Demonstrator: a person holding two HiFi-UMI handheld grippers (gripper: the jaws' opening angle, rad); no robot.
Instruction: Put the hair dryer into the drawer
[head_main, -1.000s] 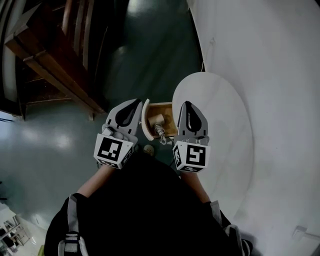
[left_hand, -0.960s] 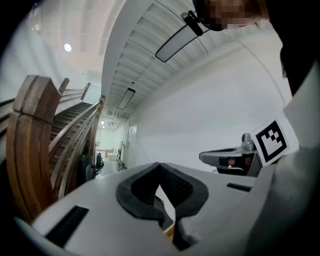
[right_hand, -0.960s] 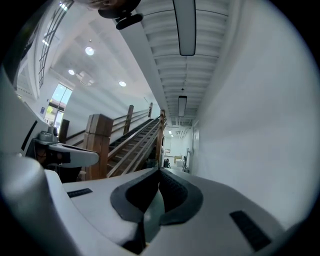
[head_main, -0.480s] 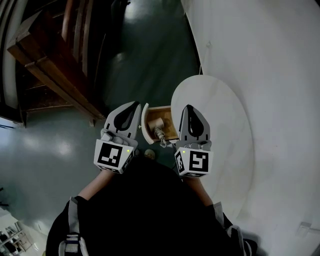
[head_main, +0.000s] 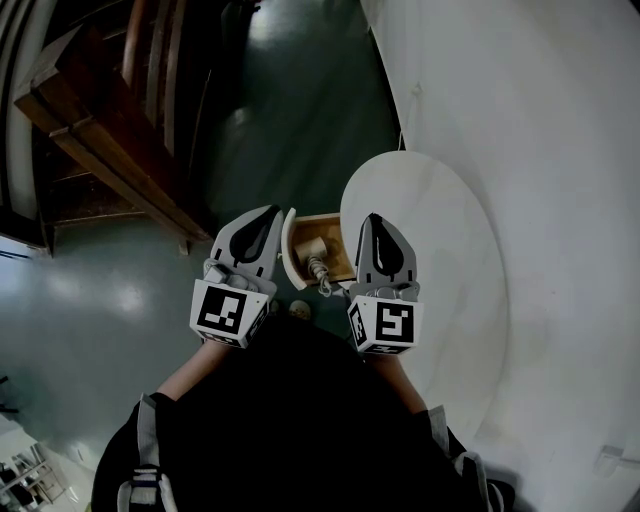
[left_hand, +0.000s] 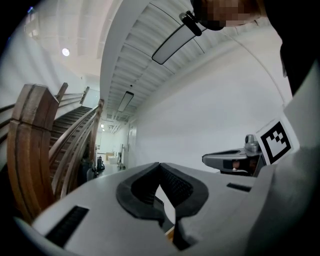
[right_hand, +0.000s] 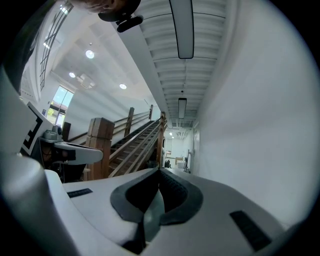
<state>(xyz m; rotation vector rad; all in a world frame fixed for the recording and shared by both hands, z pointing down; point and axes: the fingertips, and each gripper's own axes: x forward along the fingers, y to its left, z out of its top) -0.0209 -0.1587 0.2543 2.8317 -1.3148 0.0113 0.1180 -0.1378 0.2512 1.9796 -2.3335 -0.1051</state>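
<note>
Head view: dryer (head_main: 311, 245) lies in the open drawer (head_main: 289, 247); its cord (head_main: 321, 271) seems to overhang the edge. Left gripper view: left tool (left_hand: 160, 167) closed, empty. Right gripper view: right tool (right_hand: 159, 172) likewise. We judge shutting could pinch the cord.

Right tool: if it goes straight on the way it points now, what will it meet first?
Nothing near: the right tool points along an open corridor, white wall at its right; depth is unclear.
</note>
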